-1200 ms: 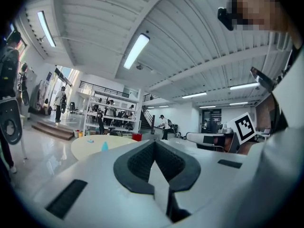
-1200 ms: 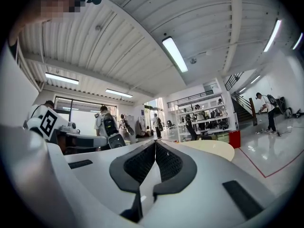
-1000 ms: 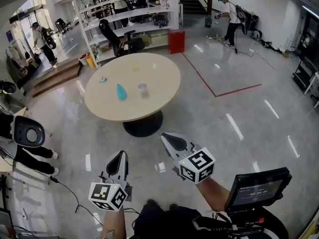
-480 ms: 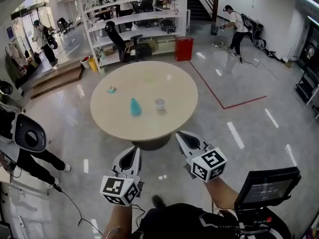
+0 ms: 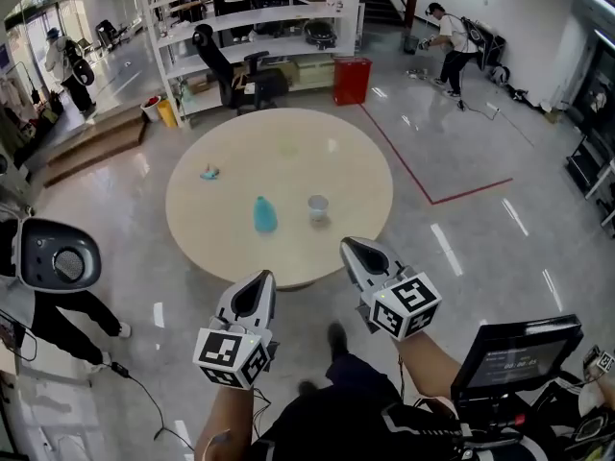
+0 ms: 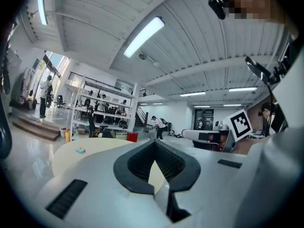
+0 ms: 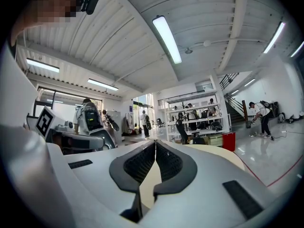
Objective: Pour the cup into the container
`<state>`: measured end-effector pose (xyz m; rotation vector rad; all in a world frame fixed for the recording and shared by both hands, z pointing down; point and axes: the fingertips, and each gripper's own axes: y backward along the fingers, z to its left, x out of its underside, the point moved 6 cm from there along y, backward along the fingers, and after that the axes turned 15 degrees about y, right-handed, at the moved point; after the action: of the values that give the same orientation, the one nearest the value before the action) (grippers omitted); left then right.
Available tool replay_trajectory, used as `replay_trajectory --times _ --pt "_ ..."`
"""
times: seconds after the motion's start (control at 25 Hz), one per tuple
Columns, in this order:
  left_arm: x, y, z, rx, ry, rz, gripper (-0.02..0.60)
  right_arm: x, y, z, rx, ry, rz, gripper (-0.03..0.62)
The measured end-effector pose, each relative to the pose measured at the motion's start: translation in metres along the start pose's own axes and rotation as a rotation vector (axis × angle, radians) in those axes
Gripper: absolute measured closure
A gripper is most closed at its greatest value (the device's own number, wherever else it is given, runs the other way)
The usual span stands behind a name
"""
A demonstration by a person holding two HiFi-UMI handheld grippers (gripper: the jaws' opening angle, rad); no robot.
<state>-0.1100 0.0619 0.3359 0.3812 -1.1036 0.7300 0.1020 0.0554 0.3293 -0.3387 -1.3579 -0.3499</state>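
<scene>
A round beige table (image 5: 346, 161) stands ahead of me. On its near half are a blue vessel (image 5: 264, 215) and, just to its right, a small clear cup (image 5: 318, 206), both upright. A small light-blue item (image 5: 209, 173) lies further left. My left gripper (image 5: 261, 281) and right gripper (image 5: 354, 248) are held level in front of the table's near edge, apart from everything on it. In the left gripper view the left gripper (image 6: 155, 141) has its jaws together with nothing between them. The right gripper (image 7: 155, 141) looks the same in its own view.
White shelving (image 5: 259, 27), a black office chair (image 5: 231, 70) and a red bin (image 5: 352, 80) stand behind the table. A red tape line (image 5: 423, 185) runs across the glossy floor at right. People stand far back and at left. A dark monitor (image 5: 519, 353) sits at bottom right.
The table has come nearer and lower in the head view. Both grippers have moved forward towards its near edge, still shut and empty.
</scene>
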Motion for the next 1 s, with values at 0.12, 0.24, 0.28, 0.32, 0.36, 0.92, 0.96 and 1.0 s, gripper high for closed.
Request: replay_trajectory --times 0.12,0.24,0.28,0.32,0.36,0.92,0.96,1.0 --pt "-0.006 -0.026 0.017 -0.013 -0.005 0.006 0.592 0.008 -0.026 -0.019 -0.003 -0.004 0.0 0.587" --pt "-0.017 -0.058 0.029 -0.019 0.002 0.004 0.592 0.011 -0.049 -0.043 -0.01 -0.005 -0.008 0.586" --pt "-0.021 -0.071 0.032 -0.015 0.007 0.0 0.592 0.012 -0.058 -0.054 -0.011 -0.001 -0.011 0.586" --pt "-0.027 -0.087 0.034 -0.006 0.008 -0.006 0.592 0.013 -0.069 -0.065 -0.011 0.003 -0.016 0.586" --pt "-0.035 -0.104 0.037 0.003 0.0 -0.013 0.592 0.015 -0.081 -0.078 -0.01 0.004 -0.023 0.586" --pt "-0.056 -0.255 0.092 -0.049 -0.053 0.049 0.592 0.05 -0.2 -0.182 -0.07 -0.022 0.013 0.583" --pt "-0.053 -0.258 0.098 -0.054 -0.048 0.056 0.592 0.055 -0.206 -0.182 -0.071 -0.023 0.022 0.577" --pt "-0.051 -0.26 0.105 -0.06 -0.04 0.065 0.592 0.059 -0.21 -0.183 -0.069 -0.026 0.031 0.562"
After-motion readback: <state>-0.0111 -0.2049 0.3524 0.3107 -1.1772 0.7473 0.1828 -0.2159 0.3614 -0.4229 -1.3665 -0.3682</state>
